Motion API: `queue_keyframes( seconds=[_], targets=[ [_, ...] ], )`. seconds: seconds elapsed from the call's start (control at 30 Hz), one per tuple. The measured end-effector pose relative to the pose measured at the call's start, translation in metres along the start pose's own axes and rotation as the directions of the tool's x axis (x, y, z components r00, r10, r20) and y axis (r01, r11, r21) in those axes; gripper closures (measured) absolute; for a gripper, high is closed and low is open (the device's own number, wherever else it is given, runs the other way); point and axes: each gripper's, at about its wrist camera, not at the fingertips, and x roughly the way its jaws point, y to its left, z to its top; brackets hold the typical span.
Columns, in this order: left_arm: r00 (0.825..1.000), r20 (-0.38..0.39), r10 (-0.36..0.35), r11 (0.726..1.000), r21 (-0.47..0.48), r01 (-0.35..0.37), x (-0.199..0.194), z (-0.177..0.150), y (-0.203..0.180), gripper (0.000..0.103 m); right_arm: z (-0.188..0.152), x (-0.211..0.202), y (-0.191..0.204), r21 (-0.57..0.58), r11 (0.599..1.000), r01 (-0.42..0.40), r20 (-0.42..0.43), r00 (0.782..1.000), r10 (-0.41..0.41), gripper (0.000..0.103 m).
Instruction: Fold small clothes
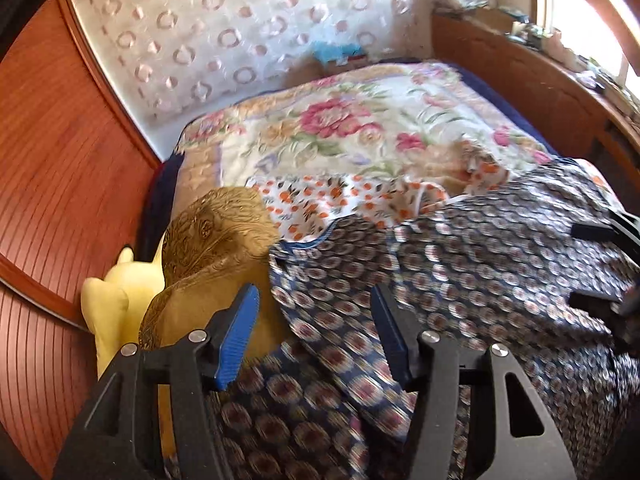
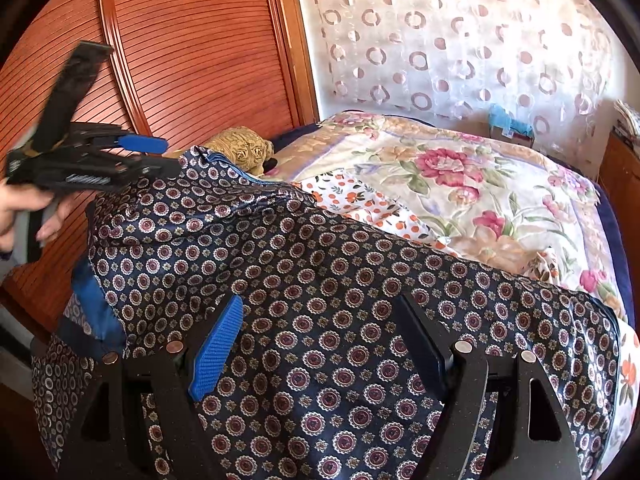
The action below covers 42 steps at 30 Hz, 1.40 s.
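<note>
Both jaws stand open, gripping nothing: left gripper [image 1: 316, 332], right gripper [image 2: 320, 344]. Your navy patterned garment [image 2: 320, 264] lies on the bed [image 2: 500, 184]; pinch matching edges, then fold evenly.

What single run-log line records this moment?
left tool: open, empty | right tool: open, empty | navy patterned garment: on bed, unheld
</note>
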Motion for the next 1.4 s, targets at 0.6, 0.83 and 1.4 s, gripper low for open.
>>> queue_keyframes(
  seconds=[0.6, 0.83, 1.4],
  targets=[
    [0.983, 0.122, -0.140, 0.986, 0.108, 0.127, -0.058, -0.009, -0.043, 0.102, -0.002, 0.009, -0.009, 0.044, 0.999, 0.017, -0.001, 1.000, -0.017, 0.023],
    [0.948, 0.156, -0.276, 0.954, 0.167, 0.250, -0.125, -0.041, -0.081, 0.102, 0.000, -0.006, -0.002, 0.052, 0.998, 0.029, 0.030, 0.999, -0.031, 0.023],
    [0.968, 0.133, -0.211, 0.978, 0.021, 0.210, -0.105, -0.086, -0.053, 0.054, 0.022, 0.015, 0.017, 0.044, 0.998, -0.037, 0.035, 0.999, 0.036, 0.023]
  ],
)
